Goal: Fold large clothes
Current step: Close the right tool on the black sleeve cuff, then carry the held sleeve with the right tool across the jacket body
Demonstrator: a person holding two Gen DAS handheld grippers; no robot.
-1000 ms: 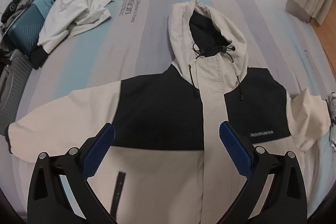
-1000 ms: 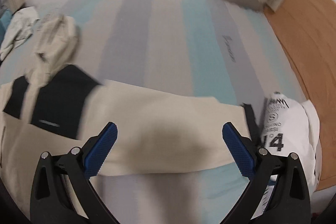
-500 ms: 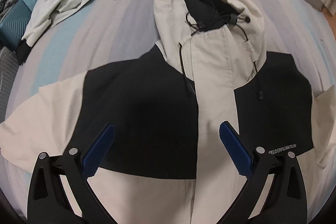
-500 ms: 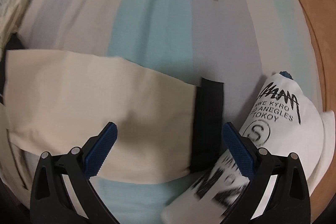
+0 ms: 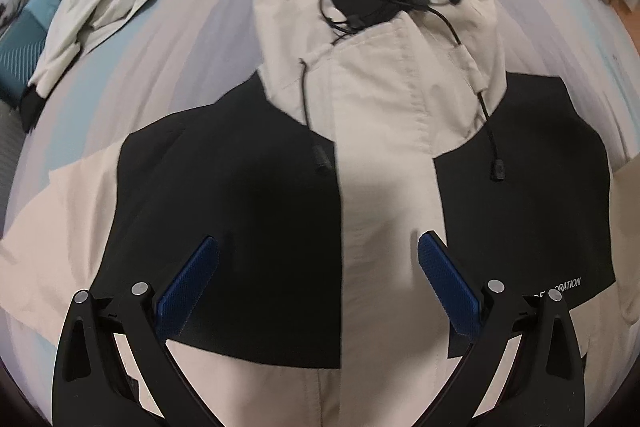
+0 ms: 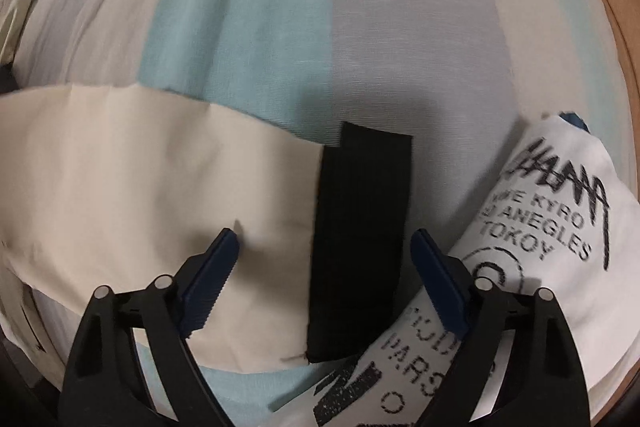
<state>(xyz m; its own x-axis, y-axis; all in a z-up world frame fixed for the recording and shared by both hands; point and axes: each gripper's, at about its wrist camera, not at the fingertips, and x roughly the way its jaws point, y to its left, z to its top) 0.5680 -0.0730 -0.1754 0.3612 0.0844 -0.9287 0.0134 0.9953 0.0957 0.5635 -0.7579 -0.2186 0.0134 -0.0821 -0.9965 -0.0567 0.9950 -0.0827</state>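
Jacket (image 5: pixel 380 187) is spread face-up on the bed (image 6: pixel 280 27), hood up top. Looks soft, light, probably a bit slippery. Right gripper (image 6: pixel 324 259) hovers, fingers spread, over the black cuff (image 6: pixel 360 227), a decent grab spot. Left gripper (image 5: pixel 318 267) is spread above the chest, holding nothing.

I've brought my left hand-held gripper (image 5: pixel 318 279) closer over the jacket (image 5: pixel 384 195), its hood now at 12 o'clock. My right hand-held gripper (image 6: pixel 325 263) has dropped onto the black cuff (image 6: pixel 360 227), straddling it.
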